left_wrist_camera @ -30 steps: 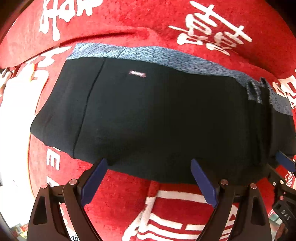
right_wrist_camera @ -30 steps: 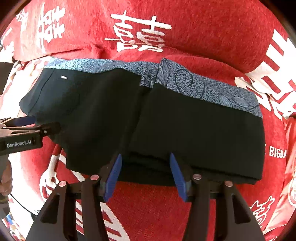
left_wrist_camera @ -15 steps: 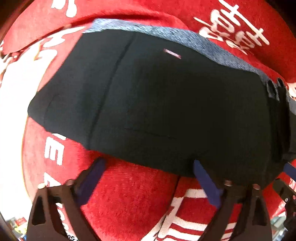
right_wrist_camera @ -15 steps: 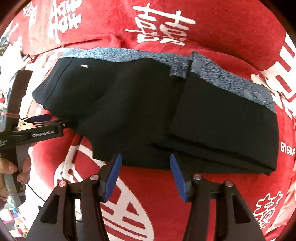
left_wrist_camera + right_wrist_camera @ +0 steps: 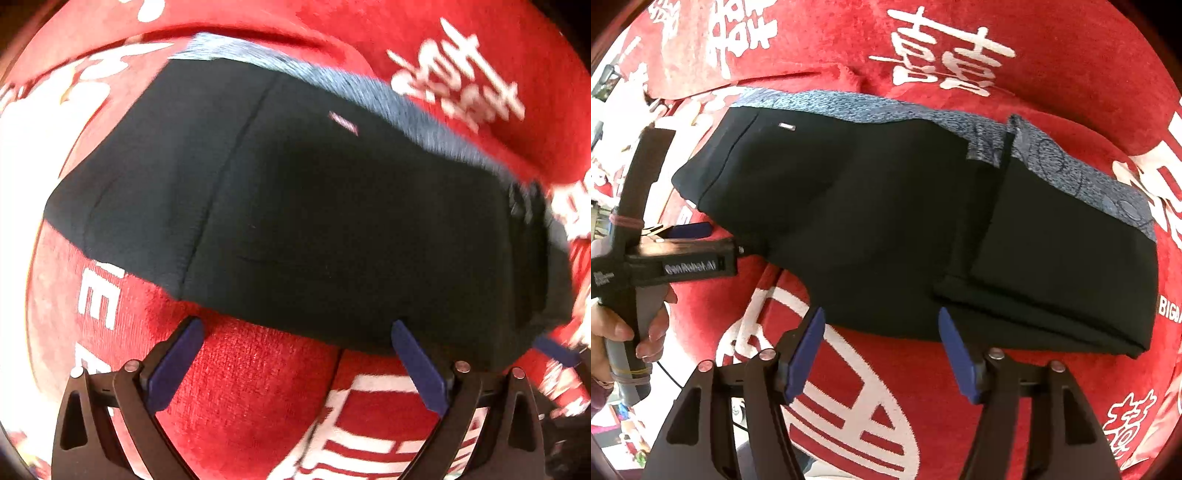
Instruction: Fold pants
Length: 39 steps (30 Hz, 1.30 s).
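Pants (image 5: 886,229): black, folded, long axis left to right on the red blanket (image 5: 1071,74), grey-blue waistband along the far edge
Left gripper (image 5: 295,354): spread wide, empty
Right gripper (image 5: 879,347): jaws opening, nothing between

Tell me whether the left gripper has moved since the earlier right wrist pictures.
Yes. The left gripper has come further into the right wrist view, rightward toward the pants; its handle and hand now show.
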Each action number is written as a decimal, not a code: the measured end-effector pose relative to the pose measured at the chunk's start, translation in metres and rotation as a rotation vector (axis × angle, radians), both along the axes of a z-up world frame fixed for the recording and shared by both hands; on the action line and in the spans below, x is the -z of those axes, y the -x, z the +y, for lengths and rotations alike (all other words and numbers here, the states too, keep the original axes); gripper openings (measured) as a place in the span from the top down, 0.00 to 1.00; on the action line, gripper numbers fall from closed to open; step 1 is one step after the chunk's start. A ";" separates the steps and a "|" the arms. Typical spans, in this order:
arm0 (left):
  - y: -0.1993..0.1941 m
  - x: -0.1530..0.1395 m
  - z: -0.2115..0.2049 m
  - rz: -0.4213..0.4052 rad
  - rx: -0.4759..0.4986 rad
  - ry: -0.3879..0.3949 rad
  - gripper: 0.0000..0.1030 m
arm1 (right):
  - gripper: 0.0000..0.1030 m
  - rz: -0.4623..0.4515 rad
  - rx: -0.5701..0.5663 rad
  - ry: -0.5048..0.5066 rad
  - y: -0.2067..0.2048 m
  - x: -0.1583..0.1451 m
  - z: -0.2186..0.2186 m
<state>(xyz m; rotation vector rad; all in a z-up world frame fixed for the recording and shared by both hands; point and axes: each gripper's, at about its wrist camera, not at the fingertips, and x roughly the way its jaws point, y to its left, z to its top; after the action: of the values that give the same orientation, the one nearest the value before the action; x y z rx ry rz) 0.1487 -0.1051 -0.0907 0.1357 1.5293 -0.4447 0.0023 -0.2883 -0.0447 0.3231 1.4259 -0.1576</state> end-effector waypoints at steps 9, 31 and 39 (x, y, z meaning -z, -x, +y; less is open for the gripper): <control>-0.017 -0.048 0.048 -0.099 -0.140 0.128 0.01 | 0.29 0.021 -0.019 -0.044 -0.017 0.007 0.007; -0.051 0.007 0.088 0.049 -0.480 0.558 0.01 | 0.29 0.025 -0.086 -0.063 -0.038 0.012 0.029; -0.046 -0.018 0.059 -0.059 -0.345 0.472 0.01 | 0.29 -0.022 -0.103 -0.052 -0.043 -0.004 0.031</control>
<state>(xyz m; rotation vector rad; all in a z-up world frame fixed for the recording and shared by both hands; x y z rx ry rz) 0.1949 -0.0464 -0.0732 -0.4723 1.3185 -0.5056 0.0451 -0.2570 -0.0408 0.2924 1.4229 -0.0325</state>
